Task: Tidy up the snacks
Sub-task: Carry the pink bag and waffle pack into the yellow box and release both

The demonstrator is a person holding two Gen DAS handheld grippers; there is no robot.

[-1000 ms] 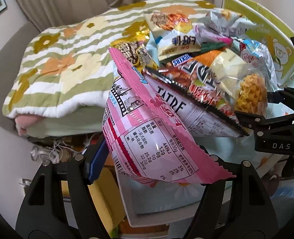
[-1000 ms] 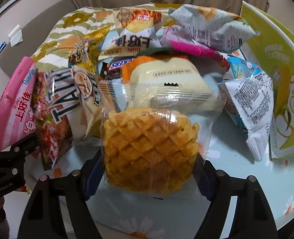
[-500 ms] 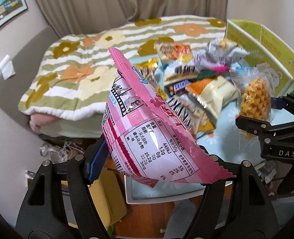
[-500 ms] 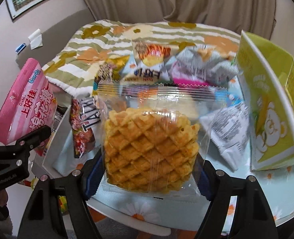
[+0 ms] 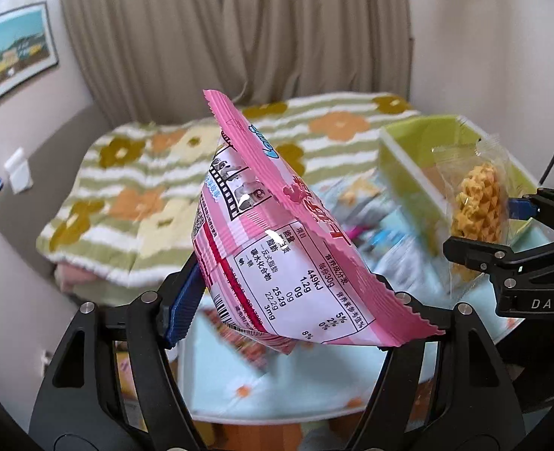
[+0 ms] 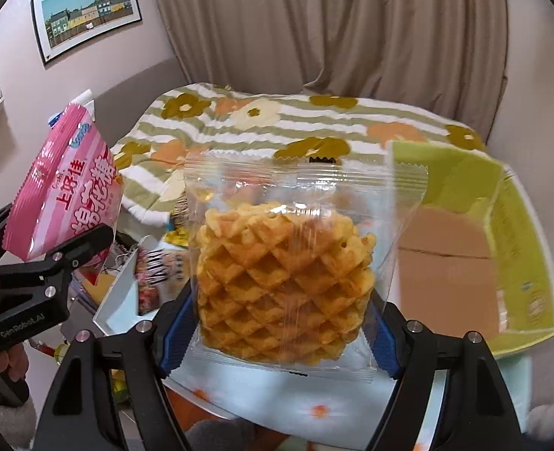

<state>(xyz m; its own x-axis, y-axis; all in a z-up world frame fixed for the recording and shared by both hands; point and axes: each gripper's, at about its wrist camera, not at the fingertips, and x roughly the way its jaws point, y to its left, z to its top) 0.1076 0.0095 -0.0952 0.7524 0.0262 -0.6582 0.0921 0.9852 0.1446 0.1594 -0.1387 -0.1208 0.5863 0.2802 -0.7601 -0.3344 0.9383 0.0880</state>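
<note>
**Two snacks in the air, box empty**

The left gripper (image 5: 277, 300) clamps a pink candy bag (image 5: 277, 259); the right gripper (image 6: 277, 334) clamps a clear pack of waffle crisps (image 6: 280, 282). Both packs hang above the flowered table (image 6: 277, 394). The green cardboard box (image 6: 517, 248) shows only its bare brown floor, so sorting has barely begun, and blurred packets (image 6: 156, 274) lie on the table. The box's near wall stands beside the crisps; above its open top nothing blocks the way.
</note>
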